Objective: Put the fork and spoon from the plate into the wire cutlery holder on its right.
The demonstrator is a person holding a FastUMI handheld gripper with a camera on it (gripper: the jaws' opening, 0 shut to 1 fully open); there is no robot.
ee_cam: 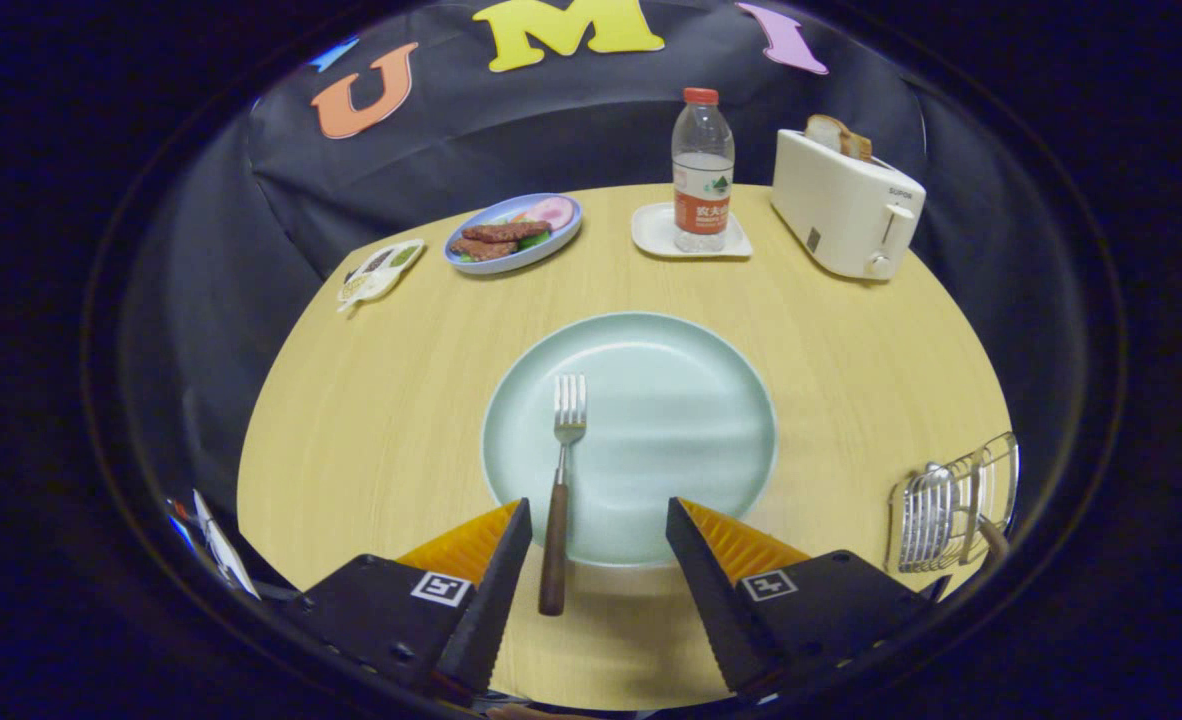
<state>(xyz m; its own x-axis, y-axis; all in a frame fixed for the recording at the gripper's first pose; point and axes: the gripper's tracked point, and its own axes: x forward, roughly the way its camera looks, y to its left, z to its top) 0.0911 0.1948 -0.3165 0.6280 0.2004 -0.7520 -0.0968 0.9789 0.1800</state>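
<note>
Your gripper [599,545] was spread wide, nothing between its black serrated fingers [496,580] but the handle end of the fork [561,480]. That fork was slim, with a silver four-tined head and a dark brown wooden handle; it lay with its tines toward the middle of the round pale-green plate [671,420], while its handle ran back over the plate's near rim onto the light wooden table [371,420], closer to your left finger. The silver wire cutlery holder [956,505] stood well to the plate's right, with a shiny spoon bowl [926,515] showing at its front, apart from your right finger. Beyond the plate, a clear water bottle with a red cap [702,170] stood on a small white square tray [656,235]; its red-and-white label was too small to read. The cream toaster [846,205] holding bread carried a small dark brand mark, possibly "SUPOR".
</note>
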